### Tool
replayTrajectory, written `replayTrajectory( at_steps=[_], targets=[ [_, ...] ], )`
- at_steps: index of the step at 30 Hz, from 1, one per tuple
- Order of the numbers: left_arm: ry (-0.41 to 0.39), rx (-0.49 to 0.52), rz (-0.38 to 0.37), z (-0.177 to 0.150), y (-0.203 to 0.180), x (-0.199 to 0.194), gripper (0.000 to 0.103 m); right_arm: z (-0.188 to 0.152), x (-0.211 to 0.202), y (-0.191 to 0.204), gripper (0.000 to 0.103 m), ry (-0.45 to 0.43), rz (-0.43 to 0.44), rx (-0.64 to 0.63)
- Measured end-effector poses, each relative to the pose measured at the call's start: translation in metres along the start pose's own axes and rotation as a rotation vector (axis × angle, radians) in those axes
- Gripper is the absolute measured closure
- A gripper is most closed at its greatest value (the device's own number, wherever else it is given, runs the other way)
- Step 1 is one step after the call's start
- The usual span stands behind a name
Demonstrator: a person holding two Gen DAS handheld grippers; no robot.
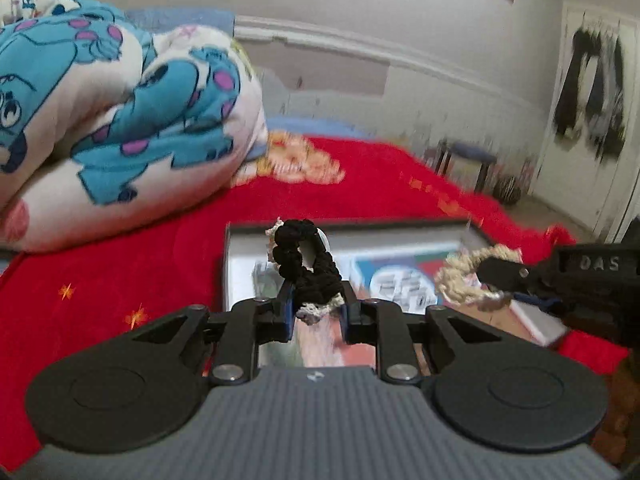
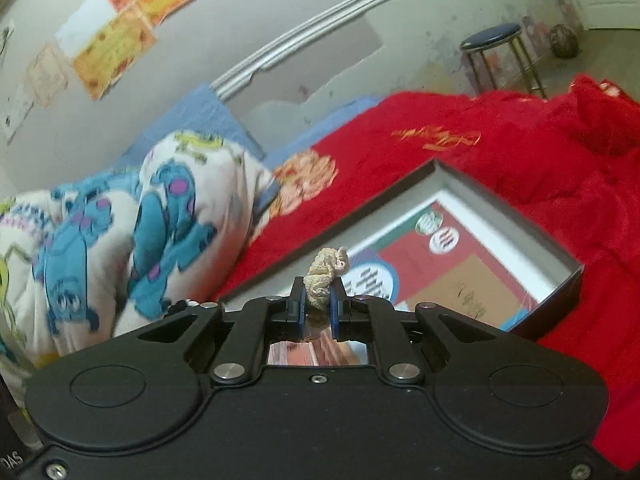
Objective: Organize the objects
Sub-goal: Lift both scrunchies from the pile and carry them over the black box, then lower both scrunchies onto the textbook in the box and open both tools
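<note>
My left gripper is shut on a black hair scrunchie with a bit of cream scrunchie behind it, held above an open shallow box on the red blanket. My right gripper is shut on a cream scrunchie and holds it above the same box. In the left wrist view the right gripper comes in from the right with the cream scrunchie over the box's right part.
The box's floor shows a colourful printed sheet. A rolled cartoon-print quilt lies left of the box on the red blanket. A blue stool stands by the far wall.
</note>
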State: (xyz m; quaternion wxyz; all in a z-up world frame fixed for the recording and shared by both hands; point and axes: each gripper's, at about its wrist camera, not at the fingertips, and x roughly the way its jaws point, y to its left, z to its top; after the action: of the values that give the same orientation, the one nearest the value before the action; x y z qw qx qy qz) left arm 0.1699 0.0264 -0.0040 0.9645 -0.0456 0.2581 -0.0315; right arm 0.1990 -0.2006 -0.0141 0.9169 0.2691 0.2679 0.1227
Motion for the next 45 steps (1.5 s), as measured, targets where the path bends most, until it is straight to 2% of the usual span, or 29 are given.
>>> replayTrajectory(
  at_steps=[4, 6, 12, 18, 35, 45],
  targets=[
    [0.083, 0.013, 0.048, -0.009, -0.002, 0.004, 0.076, -0.014, 0.01, 0.0, 0.092, 0.044, 0.016, 0.03],
    [0.115, 0.004, 0.069, -0.01, 0.0, 0.007, 0.076, -0.021, 0.012, 0.007, 0.092, 0.053, 0.005, 0.001],
    [0.144, -0.033, 0.082, -0.008, 0.01, 0.008, 0.076, -0.033, 0.011, 0.025, 0.092, 0.063, 0.005, -0.047],
    [0.182, -0.022, 0.073, -0.01, 0.009, 0.011, 0.075, -0.029, 0.008, 0.03, 0.092, 0.065, 0.015, -0.071],
    [0.213, 0.009, 0.043, -0.015, -0.002, 0.011, 0.073, -0.03, 0.018, 0.026, 0.091, 0.153, 0.064, -0.078],
    [0.217, 0.033, 0.026, -0.017, -0.007, 0.009, 0.07, -0.04, 0.02, 0.033, 0.091, 0.158, 0.03, -0.125]
  ],
)
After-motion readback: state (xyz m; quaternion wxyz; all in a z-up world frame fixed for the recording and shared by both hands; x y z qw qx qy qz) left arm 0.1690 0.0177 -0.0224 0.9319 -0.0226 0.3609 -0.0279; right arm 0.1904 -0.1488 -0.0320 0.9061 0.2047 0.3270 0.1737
